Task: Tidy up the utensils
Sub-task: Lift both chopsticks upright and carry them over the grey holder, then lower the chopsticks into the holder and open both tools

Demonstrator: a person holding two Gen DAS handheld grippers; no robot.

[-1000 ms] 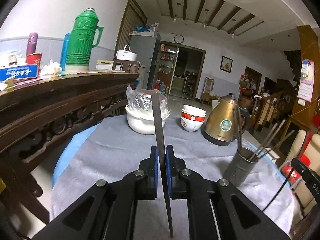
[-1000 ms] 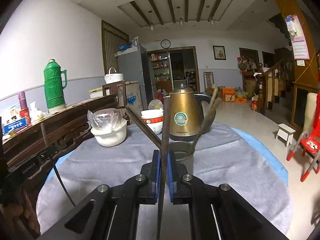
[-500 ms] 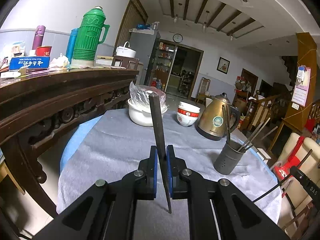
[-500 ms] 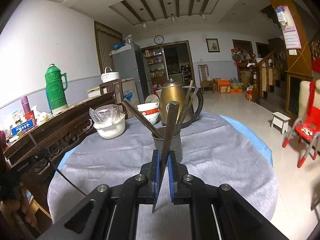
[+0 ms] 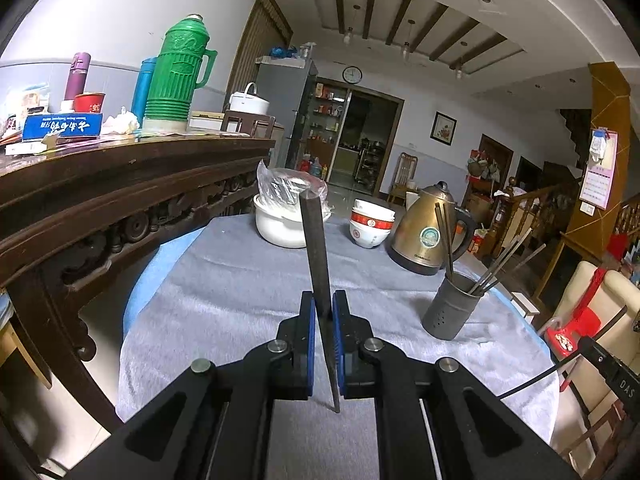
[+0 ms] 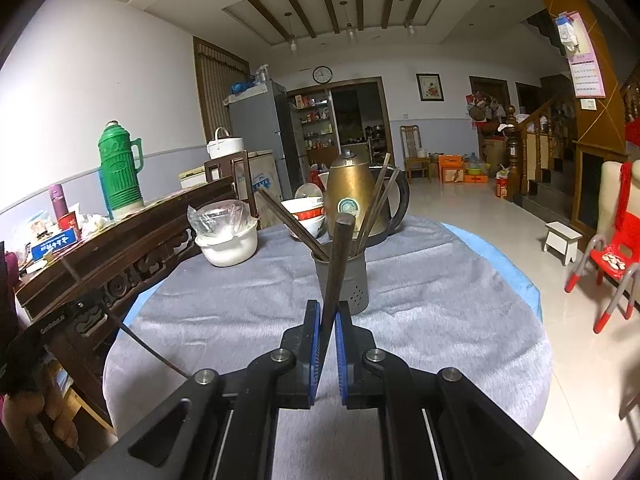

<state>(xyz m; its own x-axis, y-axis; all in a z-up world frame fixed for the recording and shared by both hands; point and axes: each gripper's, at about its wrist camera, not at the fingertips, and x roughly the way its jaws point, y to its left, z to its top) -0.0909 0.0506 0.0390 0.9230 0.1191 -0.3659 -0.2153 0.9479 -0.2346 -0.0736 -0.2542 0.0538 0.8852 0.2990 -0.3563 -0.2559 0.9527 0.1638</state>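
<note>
A dark metal utensil holder [image 5: 450, 307] with several chopsticks stands on the grey tablecloth [image 5: 224, 280], to the right in the left wrist view and straight ahead in the right wrist view [image 6: 345, 280]. My left gripper [image 5: 323, 308] is shut on a dark chopstick [image 5: 316, 248] that points up and away. My right gripper [image 6: 328, 316] is shut on another dark chopstick [image 6: 337, 264], held upright just in front of the holder. Both grippers are above the near part of the table.
A brass kettle [image 5: 428, 230], stacked red-and-white bowls [image 5: 370, 224] and a white pot with a plastic bag [image 5: 286, 222] stand at the far side. A carved wooden sideboard [image 5: 100, 208] with a green thermos [image 5: 174, 72] runs along the left. A red chair [image 6: 612, 256] stands at right.
Both grippers have pulled back from the table's middle, each still holding its chopstick. The holder now looks smaller and farther off in both views.
</note>
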